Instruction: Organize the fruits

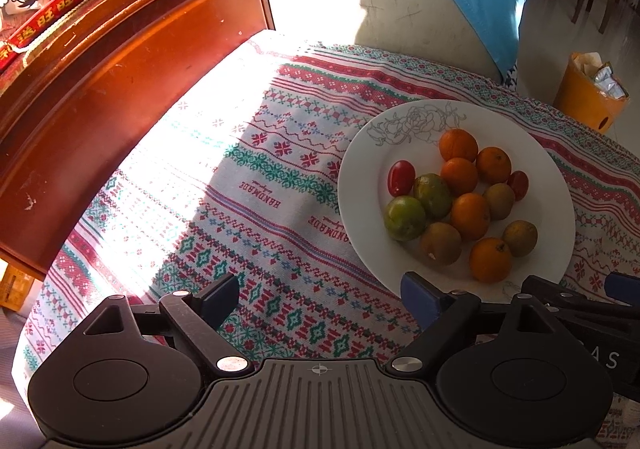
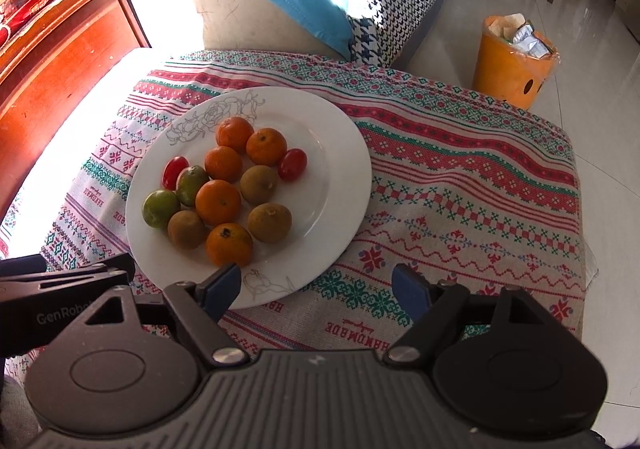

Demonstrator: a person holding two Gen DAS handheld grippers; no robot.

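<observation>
**Me:** Left wrist camera first. My left gripper [image 1: 320, 299] has its jaws wide apart, with nothing between them, only the patterned tablecloth [image 1: 248, 177]. The white plate [image 1: 556, 193] of fruit sits ahead and to the right. Its near rim is just beside my right-hand pad.

**Helper:** And your other one?

**Me:** My right gripper [image 2: 318, 289] is spread wide too and holds nothing. The plate [image 2: 340, 153] is ahead and to the left here. My left-hand pad hangs over its near rim, close to the nearest orange [image 2: 229, 244].

**Helper:** What is on the plate?

**Me:** All the fruit, bunched together on the left half. I count five oranges, three brown round fruits [image 2: 269, 222], two green ones [image 2: 161, 208] and two red tomatoes [image 2: 175, 171].

**Helper:** Which way do the tomatoes point?

**Me:** They are little ovals. That one leans up and a bit to the right. The other tomato [image 2: 292, 164] leans the same way. The rest are round.

**Helper:** Any other holders?

**Me:** An orange bin [image 2: 514, 65] on the floor, stuffed with wrappers, well apart from the plate.
</observation>
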